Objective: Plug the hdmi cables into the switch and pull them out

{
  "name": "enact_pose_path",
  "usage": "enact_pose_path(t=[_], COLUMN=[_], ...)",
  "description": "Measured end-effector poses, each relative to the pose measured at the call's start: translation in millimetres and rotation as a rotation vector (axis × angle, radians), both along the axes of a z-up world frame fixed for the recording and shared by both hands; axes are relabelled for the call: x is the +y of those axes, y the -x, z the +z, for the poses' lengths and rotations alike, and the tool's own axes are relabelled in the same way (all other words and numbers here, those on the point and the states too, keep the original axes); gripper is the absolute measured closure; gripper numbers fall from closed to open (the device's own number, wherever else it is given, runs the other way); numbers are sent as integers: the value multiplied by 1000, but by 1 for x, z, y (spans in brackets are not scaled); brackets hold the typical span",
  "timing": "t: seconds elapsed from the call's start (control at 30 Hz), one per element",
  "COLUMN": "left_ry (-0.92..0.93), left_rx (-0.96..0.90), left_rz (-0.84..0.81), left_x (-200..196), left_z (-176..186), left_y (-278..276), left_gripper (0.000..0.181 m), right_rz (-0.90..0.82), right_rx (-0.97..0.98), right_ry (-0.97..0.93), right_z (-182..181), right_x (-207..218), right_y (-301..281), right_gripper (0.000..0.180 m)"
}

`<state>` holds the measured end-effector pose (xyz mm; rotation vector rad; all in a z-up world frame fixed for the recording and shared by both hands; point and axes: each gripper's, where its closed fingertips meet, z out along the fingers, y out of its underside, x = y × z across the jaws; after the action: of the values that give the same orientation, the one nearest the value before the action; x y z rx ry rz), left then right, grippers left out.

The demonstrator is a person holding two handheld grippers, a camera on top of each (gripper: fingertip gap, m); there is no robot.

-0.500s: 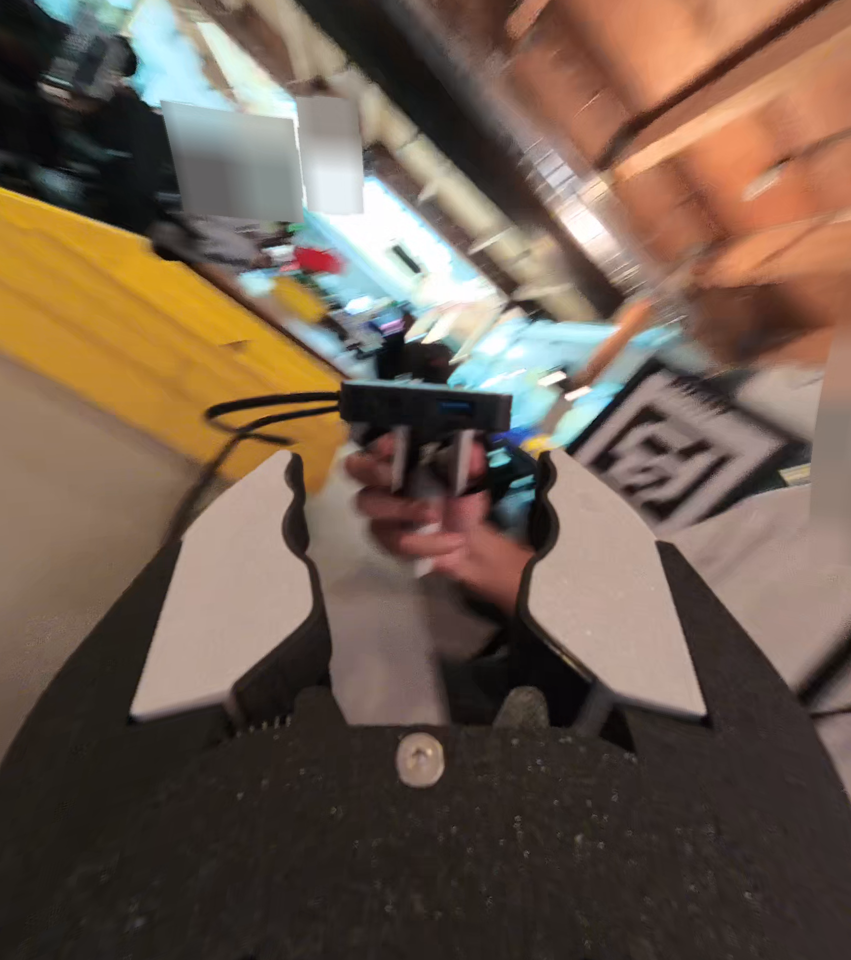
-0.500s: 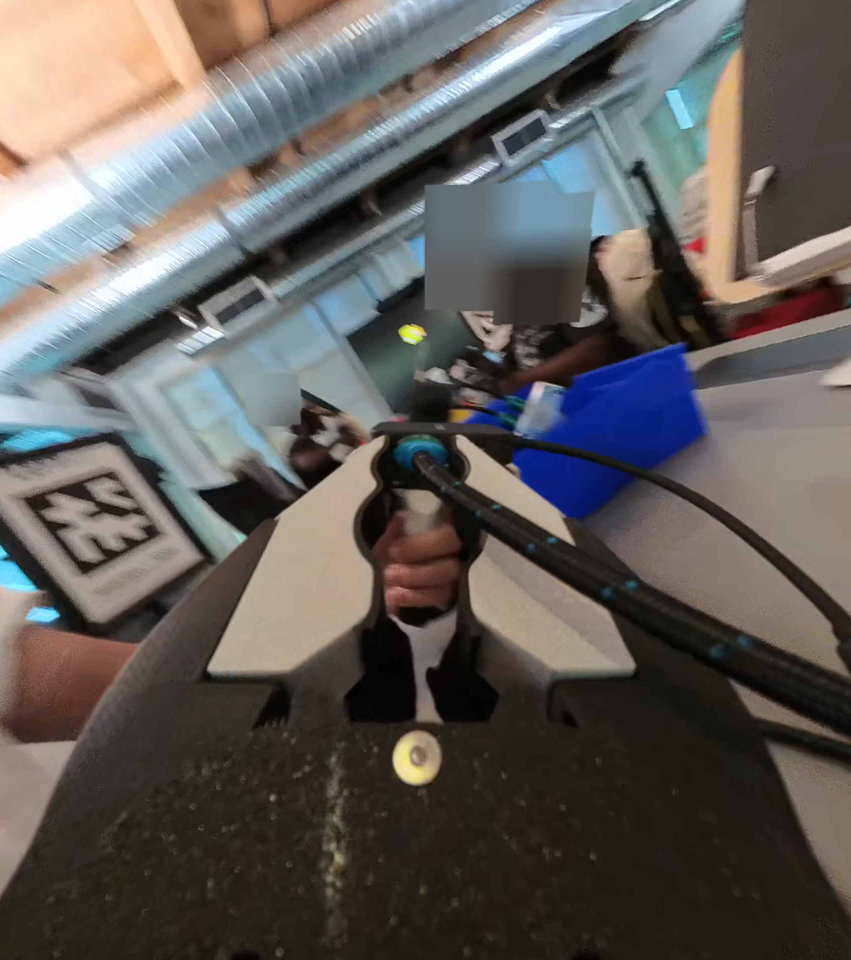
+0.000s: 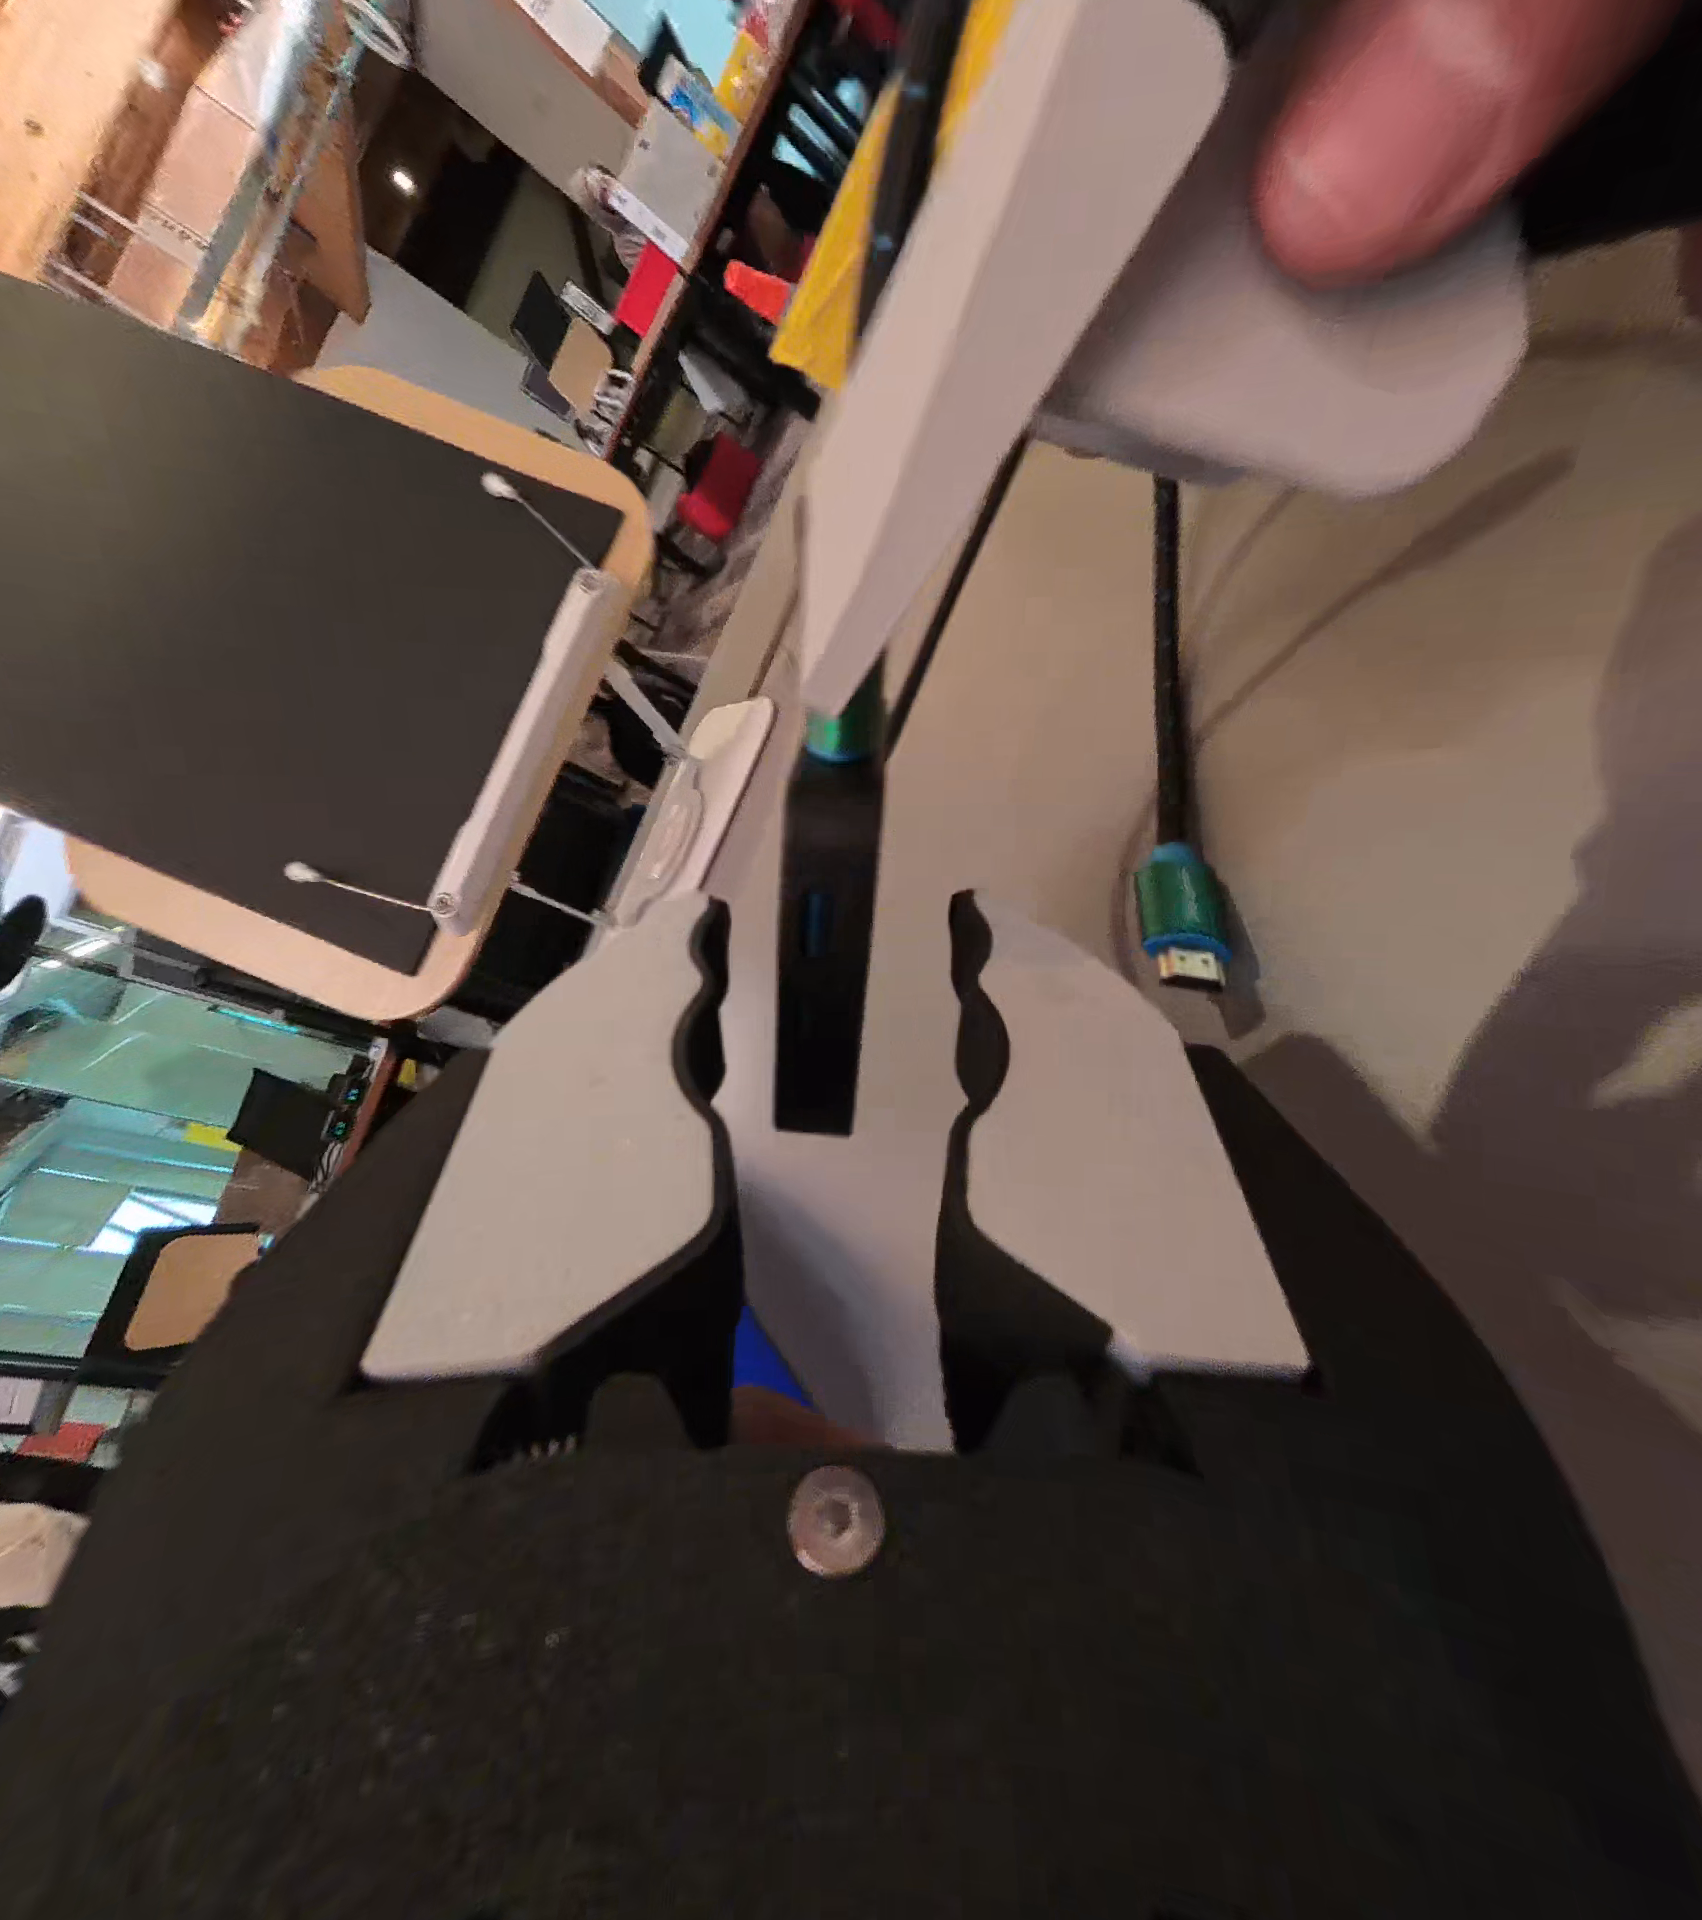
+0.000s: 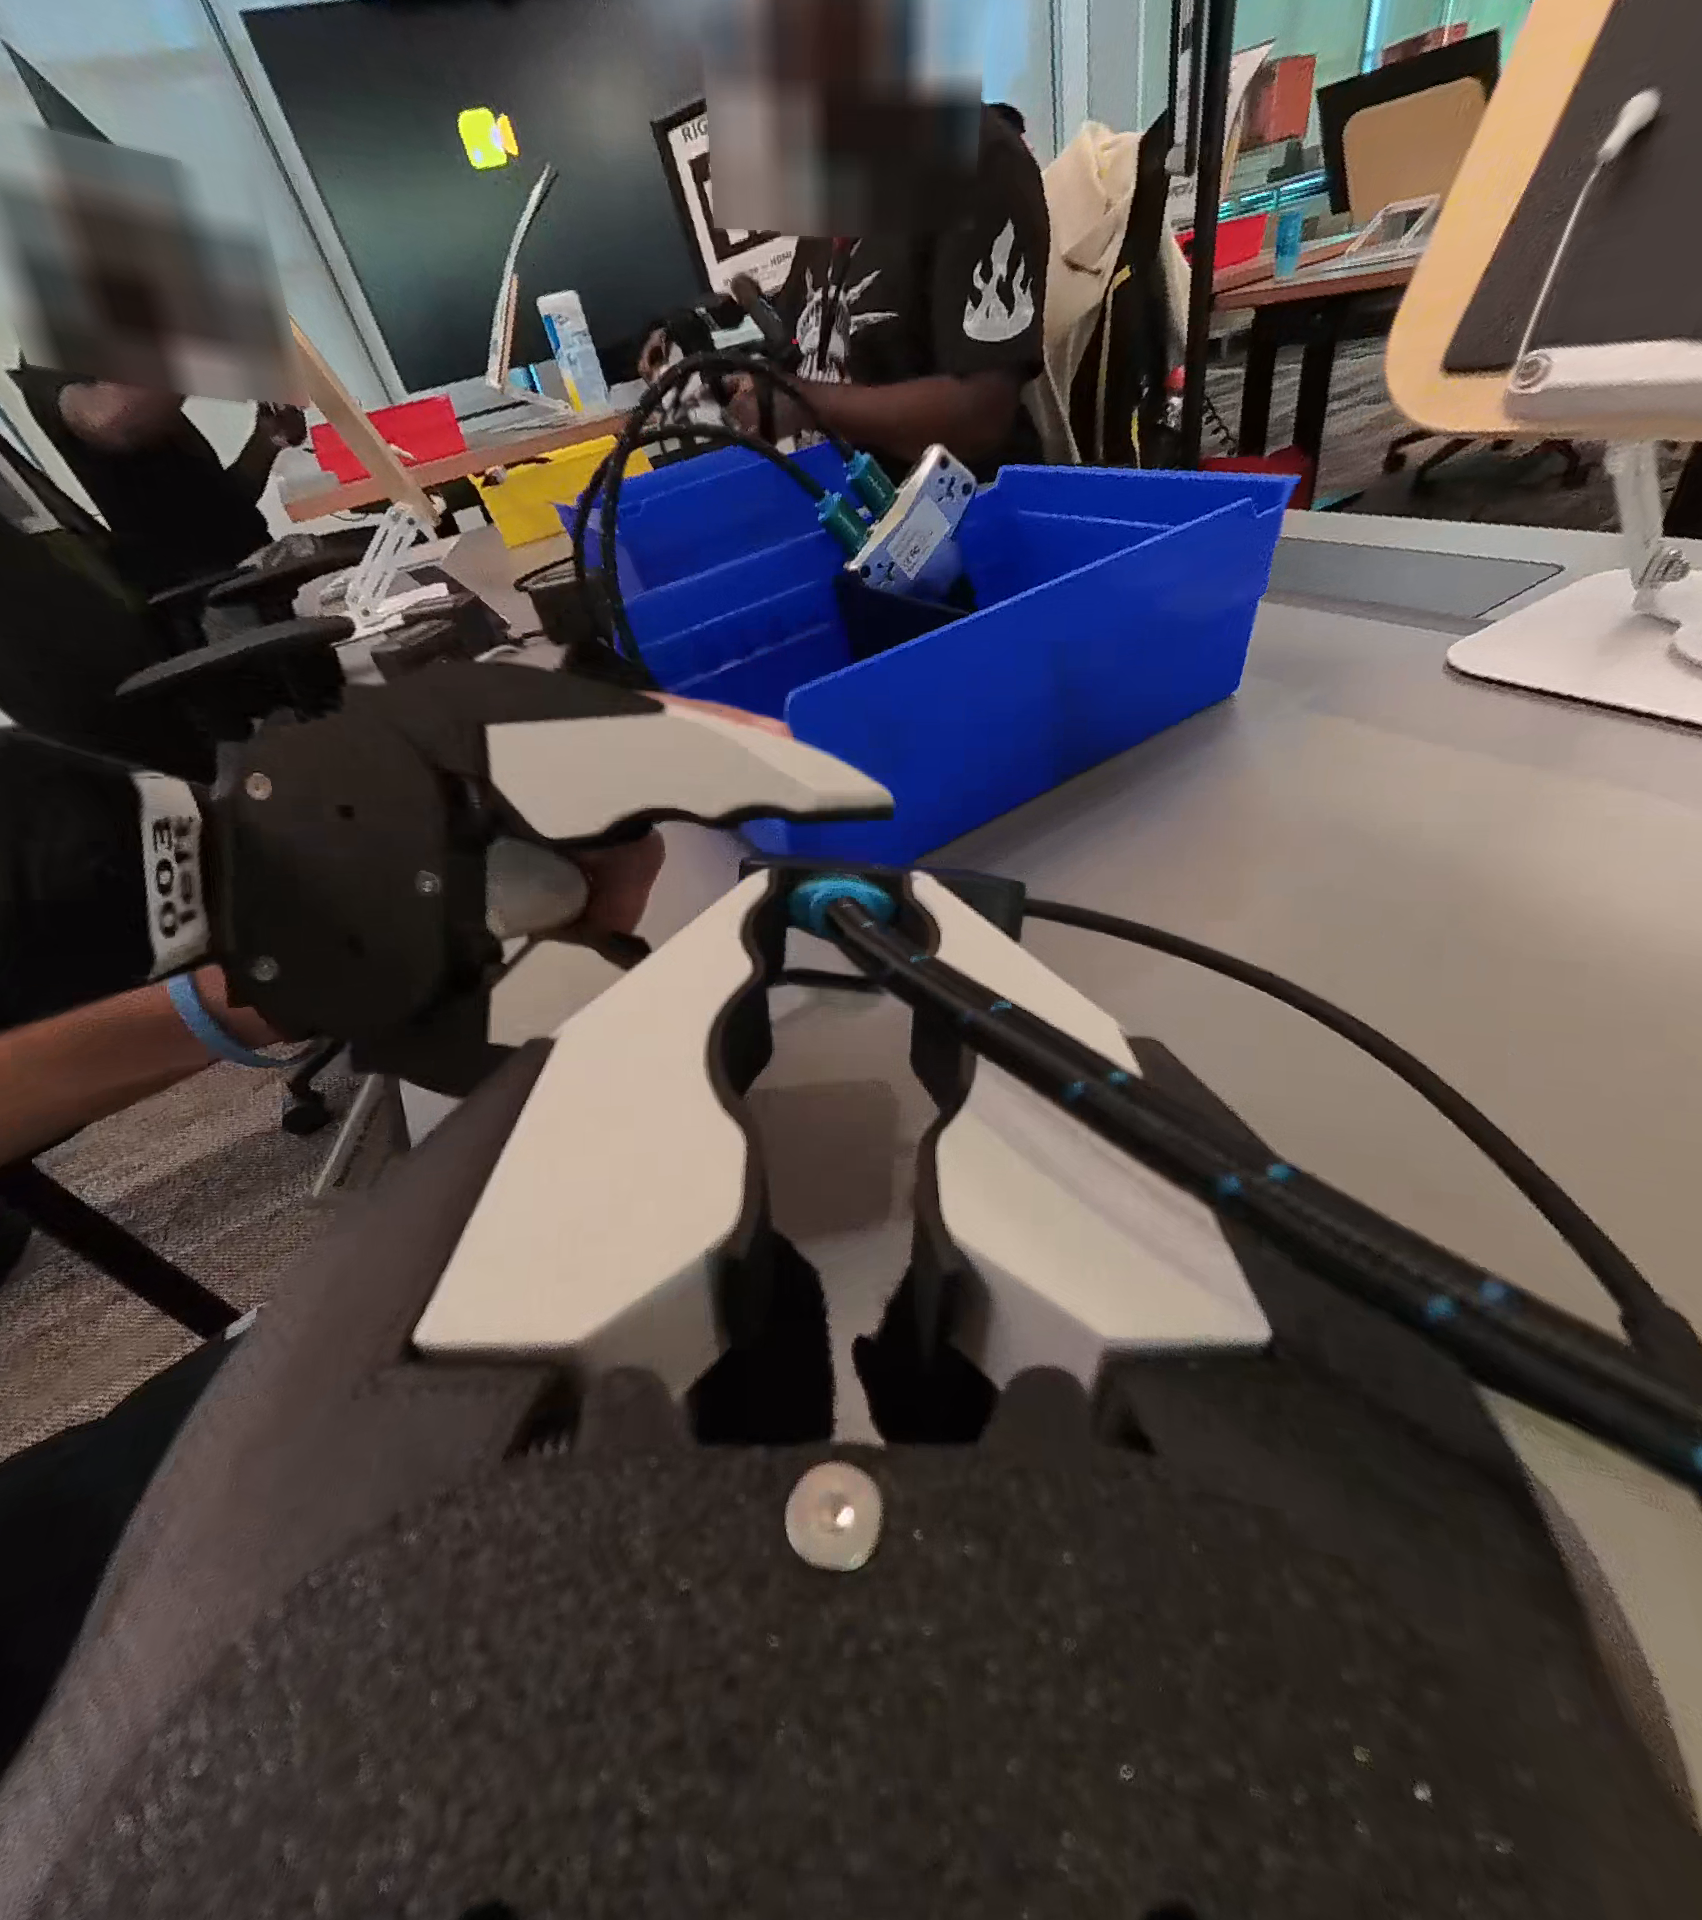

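The black switch [image 3: 819,997] lies on the grey table [image 4: 1449,935], between the spread fingers of the left gripper [image 3: 834,925], which is released and touches nothing. The right gripper [image 4: 834,904] is clenched on the blue-collared plug [image 4: 831,902] of a braided HDMI cable [image 4: 1242,1174], the plug seated at or against the switch's end; full insertion cannot be told. A second HDMI plug [image 3: 1182,920], green and blue with a gold tip, lies loose on the table just beside the switch. A blue bin [image 4: 1023,675] stands toward the table's far edge. By appearance the switch is small, light and rigid, likely to slide when pushed or pulled, so it wants pinching across its long sides. The cable is stiff yet springy; hold belongs on the hard plug shell, not the braid.
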<state>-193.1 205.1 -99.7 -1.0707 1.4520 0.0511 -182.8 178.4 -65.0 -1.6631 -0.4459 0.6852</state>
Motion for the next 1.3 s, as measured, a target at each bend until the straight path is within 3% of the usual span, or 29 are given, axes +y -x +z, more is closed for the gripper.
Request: enact_pose_path(t=[0.13,0.4,1.3], left_ry=[-1,-84,-4], left_rx=[6,49,5], left_rz=[2,56,66], left_x=[2,9,9], left_z=[-6,-10,-6], left_y=[-2,-7,-21], left_gripper=[167,167,166], right_rz=[-2,-37,-92], right_rx=[-67,-74,-93], right_ry=[-6,48,79], right_z=[-7,-21,-15], right_x=[-2,4,4], right_y=[9,6,-9], right_gripper=[159,154,159])
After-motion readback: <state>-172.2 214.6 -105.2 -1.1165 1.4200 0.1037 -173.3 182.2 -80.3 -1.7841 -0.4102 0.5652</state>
